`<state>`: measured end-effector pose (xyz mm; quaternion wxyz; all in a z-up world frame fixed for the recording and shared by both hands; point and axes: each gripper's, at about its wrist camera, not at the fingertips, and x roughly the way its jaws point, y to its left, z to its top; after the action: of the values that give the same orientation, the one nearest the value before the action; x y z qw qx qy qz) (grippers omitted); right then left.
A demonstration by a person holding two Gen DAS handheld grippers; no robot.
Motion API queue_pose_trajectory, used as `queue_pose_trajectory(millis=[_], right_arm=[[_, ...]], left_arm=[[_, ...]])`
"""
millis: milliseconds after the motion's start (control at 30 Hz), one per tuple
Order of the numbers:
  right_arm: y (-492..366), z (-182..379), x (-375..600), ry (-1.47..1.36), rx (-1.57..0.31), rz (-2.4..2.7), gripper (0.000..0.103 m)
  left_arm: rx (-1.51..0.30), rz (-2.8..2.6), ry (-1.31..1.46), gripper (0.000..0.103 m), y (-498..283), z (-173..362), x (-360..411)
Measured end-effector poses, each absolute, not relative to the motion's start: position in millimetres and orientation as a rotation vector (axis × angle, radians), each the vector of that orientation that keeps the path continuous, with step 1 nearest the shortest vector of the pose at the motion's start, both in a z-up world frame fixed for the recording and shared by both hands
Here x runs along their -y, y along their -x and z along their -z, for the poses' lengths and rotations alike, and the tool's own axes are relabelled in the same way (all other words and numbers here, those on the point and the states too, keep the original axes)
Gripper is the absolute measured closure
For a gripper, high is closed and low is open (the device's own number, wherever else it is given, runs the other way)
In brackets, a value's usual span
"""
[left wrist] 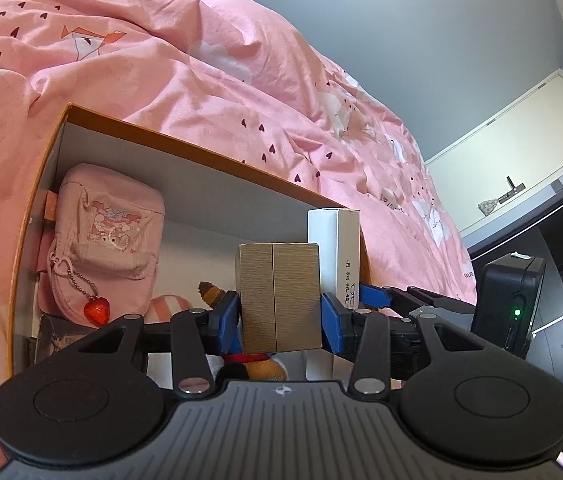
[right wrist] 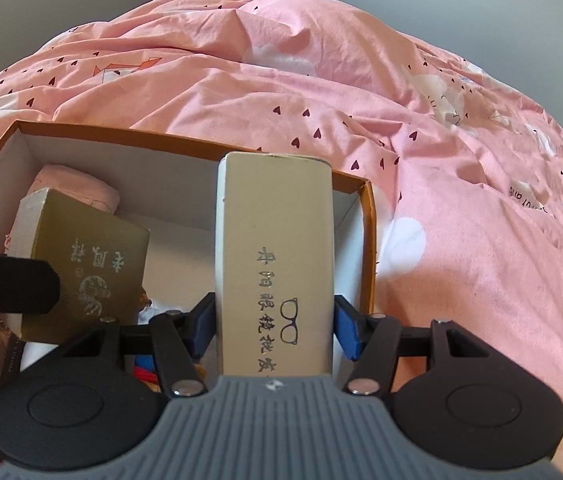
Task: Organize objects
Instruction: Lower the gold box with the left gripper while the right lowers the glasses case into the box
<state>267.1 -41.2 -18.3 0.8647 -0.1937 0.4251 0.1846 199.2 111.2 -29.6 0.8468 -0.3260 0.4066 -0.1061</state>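
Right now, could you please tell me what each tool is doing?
Left tool: closed on the gold box.
Right tool: closed on the white glasses box.

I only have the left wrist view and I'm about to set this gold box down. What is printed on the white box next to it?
Observer: The right wrist view shows the white box with dark characters and a glasses outline on its face.
Operator: Is the right gripper holding it?
Observer: Yes, the right gripper has its blue pads against both sides of it, above the orange box.
Operator: Anything on my gold box's top?
Observer: The gold box carries pale characters and a round emblem there.
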Motion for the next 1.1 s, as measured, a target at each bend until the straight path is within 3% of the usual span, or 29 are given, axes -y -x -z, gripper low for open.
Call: queue_pose_trajectory(millis=[300, 833, 1100], right_arm=[[-265, 43, 31, 0.426, -0.948, -0.352, 0.041], [-289, 48, 21, 0.433, -1.317, -0.342, 0.041], [-293, 37, 36, 0.37, -1.356, -0.419, 0.057]], left_arm=[[-0.857, 0.204, 0.707, 0.053, -197, 33, -121], [-0.859, 0.229, 0.706, 0.053, -198, 30, -116], [-0.868, 0.228, 0.673, 0.053, -209, 28, -106]])
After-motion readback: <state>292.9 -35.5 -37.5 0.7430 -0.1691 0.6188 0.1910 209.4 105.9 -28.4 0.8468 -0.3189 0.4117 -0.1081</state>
